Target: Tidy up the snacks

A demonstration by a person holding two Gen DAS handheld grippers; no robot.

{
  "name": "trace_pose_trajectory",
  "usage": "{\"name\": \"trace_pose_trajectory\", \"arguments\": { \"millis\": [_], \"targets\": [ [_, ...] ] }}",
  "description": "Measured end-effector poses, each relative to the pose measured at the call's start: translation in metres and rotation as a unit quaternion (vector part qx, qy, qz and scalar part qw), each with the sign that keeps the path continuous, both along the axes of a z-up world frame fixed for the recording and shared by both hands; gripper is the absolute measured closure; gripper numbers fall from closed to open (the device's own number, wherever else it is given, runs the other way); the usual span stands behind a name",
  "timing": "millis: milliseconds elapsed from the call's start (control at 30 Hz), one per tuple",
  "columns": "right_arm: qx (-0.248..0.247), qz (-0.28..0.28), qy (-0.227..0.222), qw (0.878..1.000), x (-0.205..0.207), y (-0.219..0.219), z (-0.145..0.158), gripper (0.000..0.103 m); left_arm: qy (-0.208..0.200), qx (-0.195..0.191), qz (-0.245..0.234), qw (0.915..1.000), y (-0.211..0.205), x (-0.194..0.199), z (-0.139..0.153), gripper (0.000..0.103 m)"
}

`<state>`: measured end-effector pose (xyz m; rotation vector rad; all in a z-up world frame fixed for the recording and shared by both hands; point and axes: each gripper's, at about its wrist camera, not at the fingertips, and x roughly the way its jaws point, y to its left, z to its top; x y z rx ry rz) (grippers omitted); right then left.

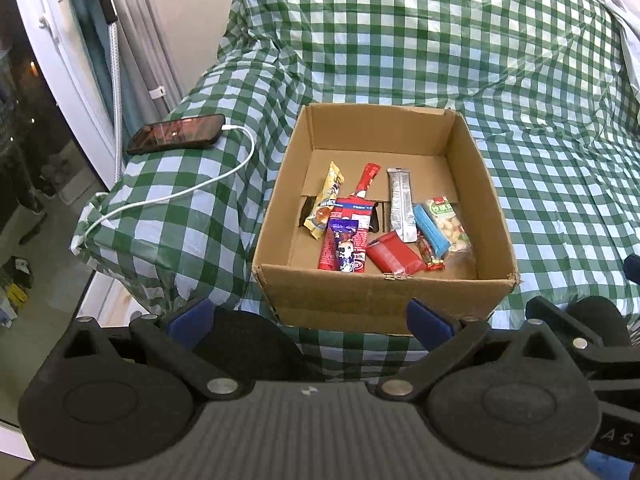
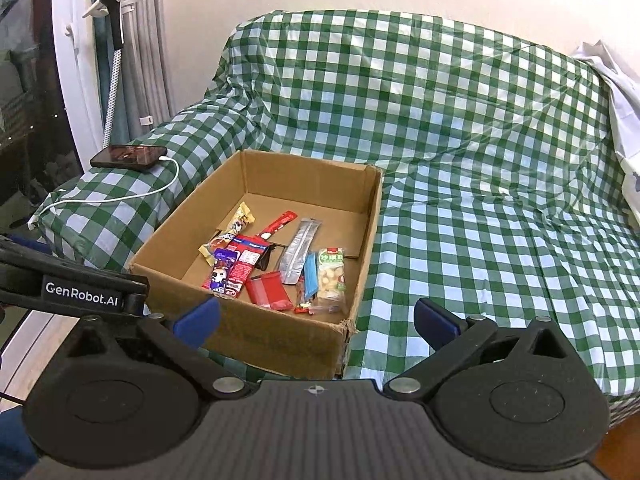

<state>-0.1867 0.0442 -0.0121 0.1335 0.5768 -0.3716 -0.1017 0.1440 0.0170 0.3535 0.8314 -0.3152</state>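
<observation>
An open cardboard box [image 1: 372, 300] [image 2: 276, 340] stands on a sofa covered in green checked cloth. Inside lie several snack packets: a yellow bar [image 1: 326, 204], a red flat packet [image 1: 394, 254] [image 2: 268, 292], a silver bar [image 1: 402, 204] [image 2: 299, 250], a blue stick [image 1: 430, 228] and a clear bag of nuts [image 1: 450, 224] [image 2: 331, 276]. My left gripper [image 1: 310, 320] is open and empty, just in front of the box's near wall. My right gripper [image 2: 316, 320] is open and empty, at the box's near right corner.
A black phone [image 1: 176, 134] [image 2: 128, 157] lies on the sofa's left armrest with a white cable [image 1: 224, 176] running off its edge. The sofa seat [image 2: 500, 248] stretches right of the box. Curtains and a window frame stand at the left.
</observation>
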Motion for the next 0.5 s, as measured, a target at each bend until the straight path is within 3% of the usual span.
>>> {"name": "trace_pose_trajectory", "arguments": {
  "millis": [500],
  "targets": [
    [-0.001,0.000,0.000,1.000,0.0007,0.0009,0.0001,0.001,-0.004,0.005,-0.002,1.0000,0.0003,-0.0004,-0.0007,0.000]
  ]
}}
